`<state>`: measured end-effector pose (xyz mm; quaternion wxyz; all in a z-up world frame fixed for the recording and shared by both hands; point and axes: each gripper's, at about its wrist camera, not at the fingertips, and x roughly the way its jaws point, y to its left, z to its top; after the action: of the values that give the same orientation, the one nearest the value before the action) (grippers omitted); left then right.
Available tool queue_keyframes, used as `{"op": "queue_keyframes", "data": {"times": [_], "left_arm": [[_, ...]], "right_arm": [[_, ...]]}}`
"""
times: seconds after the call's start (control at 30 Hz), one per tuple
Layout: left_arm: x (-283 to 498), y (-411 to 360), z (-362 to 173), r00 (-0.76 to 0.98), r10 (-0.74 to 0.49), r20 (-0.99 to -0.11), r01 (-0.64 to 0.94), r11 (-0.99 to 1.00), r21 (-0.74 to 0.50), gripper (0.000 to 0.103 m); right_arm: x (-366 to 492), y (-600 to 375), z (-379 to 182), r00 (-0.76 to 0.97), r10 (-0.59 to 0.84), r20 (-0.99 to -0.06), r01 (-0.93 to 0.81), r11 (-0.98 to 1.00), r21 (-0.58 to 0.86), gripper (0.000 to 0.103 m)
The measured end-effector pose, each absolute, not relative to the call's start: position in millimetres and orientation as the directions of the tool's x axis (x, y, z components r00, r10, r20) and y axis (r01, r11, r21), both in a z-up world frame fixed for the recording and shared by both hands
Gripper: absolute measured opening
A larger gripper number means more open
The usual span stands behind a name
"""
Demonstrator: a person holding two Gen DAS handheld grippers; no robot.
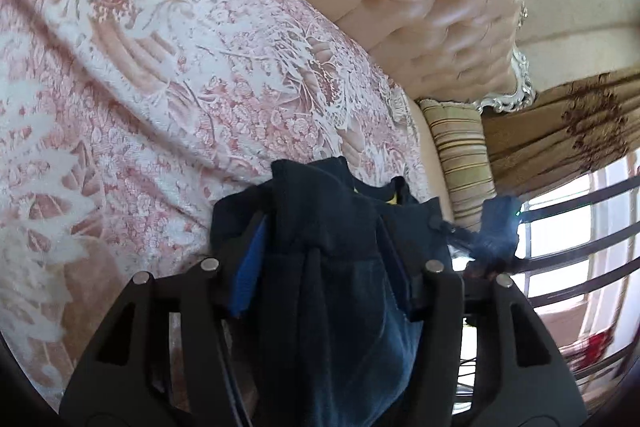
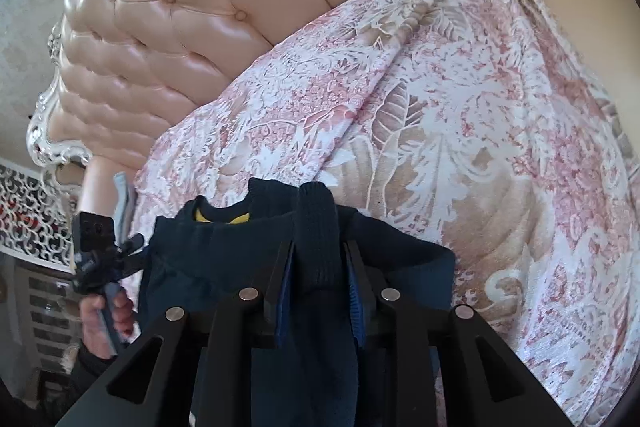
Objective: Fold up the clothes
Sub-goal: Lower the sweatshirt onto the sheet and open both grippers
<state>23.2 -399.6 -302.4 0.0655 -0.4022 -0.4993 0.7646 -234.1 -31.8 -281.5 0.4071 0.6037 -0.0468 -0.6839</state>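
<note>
Pink-and-white floral bedspread (image 2: pixel 480 107) underneath. Nearest, seen from the right wrist: right gripper (image 2: pixel 320 267) narrow, blue pads pinching a ribbed fold of the dark navy garment (image 2: pixel 208 259). Seen from the left wrist: left gripper (image 1: pixel 332 259) roughly half open, cloth bunched between the fingers, blue face of one pad (image 1: pixel 248 267) bare, no clamping seen. Garment resting on the bedspread, collar away from both cameras, yellow tag (image 2: pixel 222 217) inside. Beyond: tufted pink headboard (image 2: pixel 180 7), striped cushion (image 1: pixel 464 163). Count: garment 1, grippers 2, hand (image 2: pixel 104 323) 1, cushion 1.
</note>
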Motion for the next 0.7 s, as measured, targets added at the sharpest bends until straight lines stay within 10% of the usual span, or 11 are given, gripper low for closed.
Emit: {"op": "queue_keyframes", "data": {"times": [0.07, 0.17, 0.7], "left_arm": [[22, -398, -300, -0.656, 0.503, -0.562, 0.297, -0.513, -0.806, 0.058], [19, -394, -295, -0.634, 0.476, -0.610, 0.303, -0.572, -0.762, 0.026], [8, -390, -266, -0.659, 0.445, -0.606, 0.255, -0.626, -0.737, 0.022]], "right_arm": [[-233, -33, -281, 0.059, -0.606, -0.794, 0.500, -0.670, 0.548, 0.026], [-236, -33, -284, 0.074, -0.605, -0.793, 0.476, -0.677, 0.561, 0.028], [-229, -12, -243, -0.042, -0.685, -0.727, 0.481, -0.652, 0.586, 0.019]]}}
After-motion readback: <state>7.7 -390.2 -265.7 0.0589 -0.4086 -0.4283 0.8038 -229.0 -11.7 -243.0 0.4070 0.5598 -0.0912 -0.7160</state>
